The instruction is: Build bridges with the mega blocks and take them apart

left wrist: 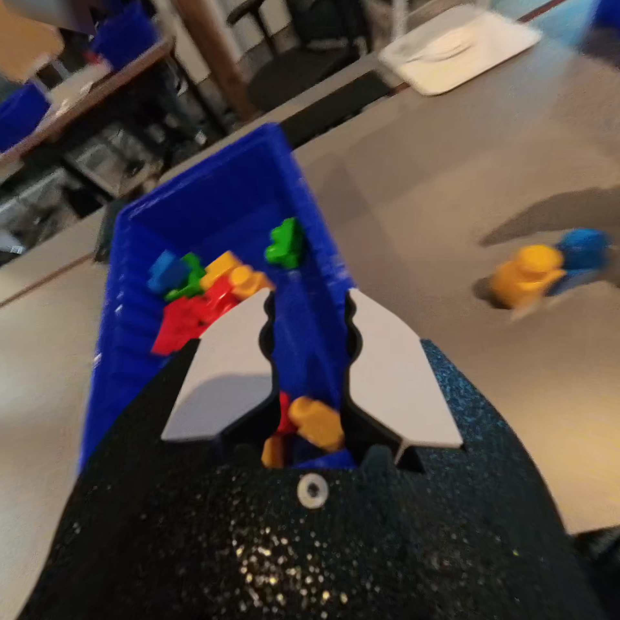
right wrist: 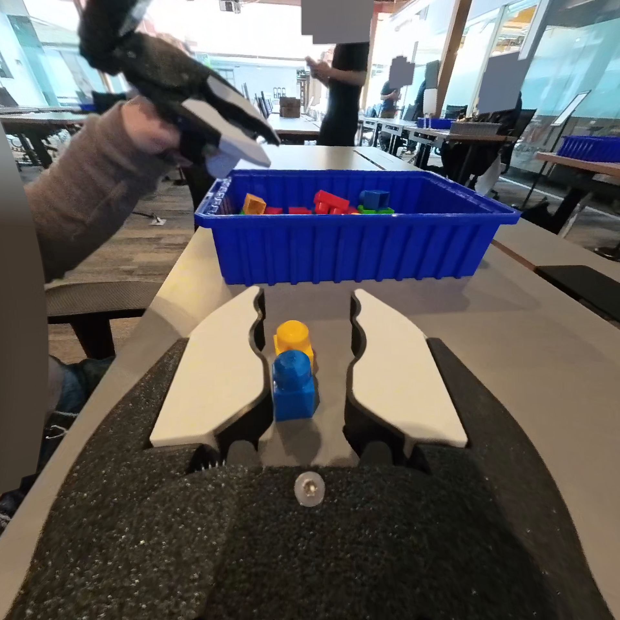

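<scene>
A blue bin [left wrist: 302, 188] [right wrist: 352, 251] on the grey table holds several loose red, yellow, green and blue mega blocks [left wrist: 214, 285] [right wrist: 330, 203]. My left gripper [left wrist: 308, 298] is open and empty, hovering above the bin's near end; it also shows in the right wrist view [right wrist: 265, 147], held over the bin's left corner. A blue single-stud block [right wrist: 294, 385] [left wrist: 583, 255] and a yellow single-stud block [right wrist: 292, 339] [left wrist: 523, 275] stand side by side on the table. My right gripper [right wrist: 307, 298] is open, its fingers on either side of these two blocks, not touching.
A white tray [left wrist: 463, 53] lies at the table's far edge. A black strip [right wrist: 583, 288] runs along the table's right. A chair [right wrist: 97, 298] stands left of the table. People stand and sit in the background among other desks with blue bins [right wrist: 590, 149]. My right fingertips sit around 20 cm from my left ones.
</scene>
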### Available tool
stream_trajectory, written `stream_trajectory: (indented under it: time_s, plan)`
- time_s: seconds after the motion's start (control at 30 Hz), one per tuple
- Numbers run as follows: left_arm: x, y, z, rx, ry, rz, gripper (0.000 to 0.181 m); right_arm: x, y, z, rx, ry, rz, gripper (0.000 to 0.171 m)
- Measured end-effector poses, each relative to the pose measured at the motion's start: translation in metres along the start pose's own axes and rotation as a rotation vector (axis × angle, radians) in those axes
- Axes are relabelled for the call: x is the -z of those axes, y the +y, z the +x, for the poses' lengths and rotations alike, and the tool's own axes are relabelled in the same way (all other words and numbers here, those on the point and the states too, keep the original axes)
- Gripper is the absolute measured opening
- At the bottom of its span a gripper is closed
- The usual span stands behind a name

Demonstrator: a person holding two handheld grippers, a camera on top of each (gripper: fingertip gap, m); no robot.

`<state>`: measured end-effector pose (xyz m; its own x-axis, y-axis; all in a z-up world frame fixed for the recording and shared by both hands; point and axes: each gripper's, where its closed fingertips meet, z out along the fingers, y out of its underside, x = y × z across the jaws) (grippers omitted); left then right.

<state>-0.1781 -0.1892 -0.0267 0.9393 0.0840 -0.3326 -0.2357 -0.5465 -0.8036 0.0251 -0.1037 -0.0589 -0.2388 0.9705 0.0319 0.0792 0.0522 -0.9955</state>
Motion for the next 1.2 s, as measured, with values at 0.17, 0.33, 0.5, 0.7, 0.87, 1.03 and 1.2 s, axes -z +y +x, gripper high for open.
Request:
stream_trajectory:
  time_s: [0.17,0.33,0.5,0.7,0.87,1.03,1.2]
  plan:
    - [-0.033,0.046,-0.097,0.087,-0.037,-0.190,0.044,-0.005,0.008,0.001,-0.004,0.005,-0.035,0.046]
    - [-0.070,0.078,-0.131,-0.113,-0.028,-0.355,0.050,-0.007,0.014,0.002,-0.004,0.011,-0.058,0.044]
    - [-0.096,0.104,-0.140,-0.296,0.003,-0.526,0.054,-0.009,0.019,0.003,-0.015,0.012,-0.075,0.044]
    - [-0.118,0.125,-0.151,-0.405,-0.018,-0.663,0.051,-0.011,0.024,0.002,-0.010,0.015,-0.101,0.043]
    - [-0.123,0.116,-0.150,-0.506,-0.082,-0.647,0.032,-0.013,0.026,0.002,0.009,0.028,-0.120,0.043]
    - [-0.106,0.051,-0.126,-0.438,-0.190,-0.322,0.017,-0.014,0.018,0.006,0.102,0.108,-0.086,0.046]
    - [-0.066,-0.014,-0.053,-0.294,0.013,-0.032,0.016,-0.018,0.007,0.004,0.319,0.226,-0.061,0.050]
